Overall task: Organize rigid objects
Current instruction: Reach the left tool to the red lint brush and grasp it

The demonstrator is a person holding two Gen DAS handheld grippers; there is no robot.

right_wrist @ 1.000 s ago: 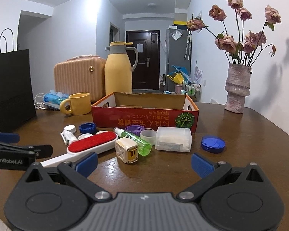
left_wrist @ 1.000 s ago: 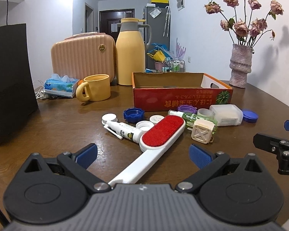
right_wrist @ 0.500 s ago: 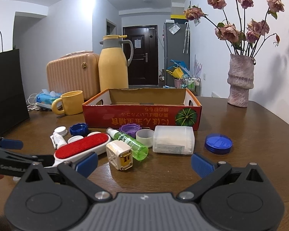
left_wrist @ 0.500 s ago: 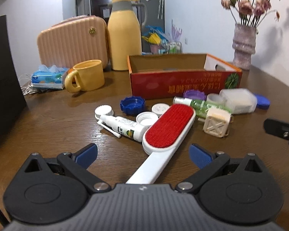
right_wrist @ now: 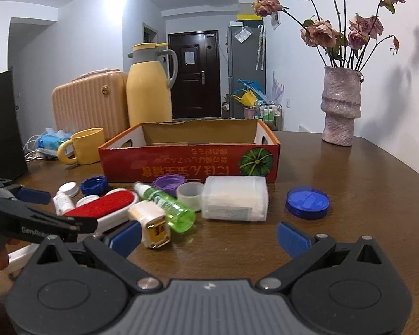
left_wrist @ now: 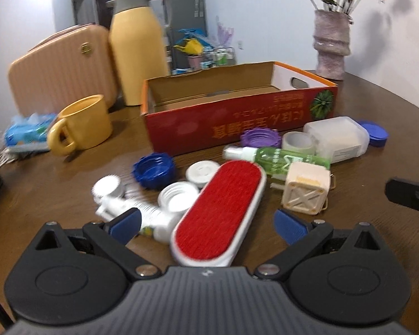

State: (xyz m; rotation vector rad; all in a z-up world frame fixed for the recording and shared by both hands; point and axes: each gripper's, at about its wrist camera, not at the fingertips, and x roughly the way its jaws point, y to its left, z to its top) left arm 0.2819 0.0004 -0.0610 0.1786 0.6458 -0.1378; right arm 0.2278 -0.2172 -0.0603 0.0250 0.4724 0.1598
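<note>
Here we see the left gripper (left_wrist: 206,223) with its blue-padded fingers (left_wrist: 125,222) spread wide on either side of the red lint brush (left_wrist: 220,210), gripping nothing; the brush head lies between the pads, and whether either pad touches it we cannot tell; the brush lies flat on the brown tabletop (left_wrist: 56,195), its white handle running back under the gripper body. Against the brush's left edge rest a white tube (left_wrist: 142,217) and a white cap (left_wrist: 177,196); a blue cap (left_wrist: 153,170) sits beyond them. To the brush's right stands a cream plug adapter (left_wrist: 306,194), touching a green spray bottle (left_wrist: 276,157) that lies on its side; behind the bottle are a purple cap (left_wrist: 261,136), a roll of clear tape (left_wrist: 297,141) and a translucent plastic box (left_wrist: 336,136).

The right gripper (right_wrist: 208,236) hovers over bare tabletop with its fingers (right_wrist: 292,238) likewise wide apart and empty; its left pad is near the adapter (right_wrist: 153,223), contact uncertain; a flat blue lid (right_wrist: 307,202) lies ahead on its right.

The open red cardboard box (right_wrist: 187,167) stands just behind the scattered things; beyond it are a yellow mug (right_wrist: 88,146), a yellow thermos jug (right_wrist: 149,92) and a vase of dried roses (right_wrist: 340,106).
</note>
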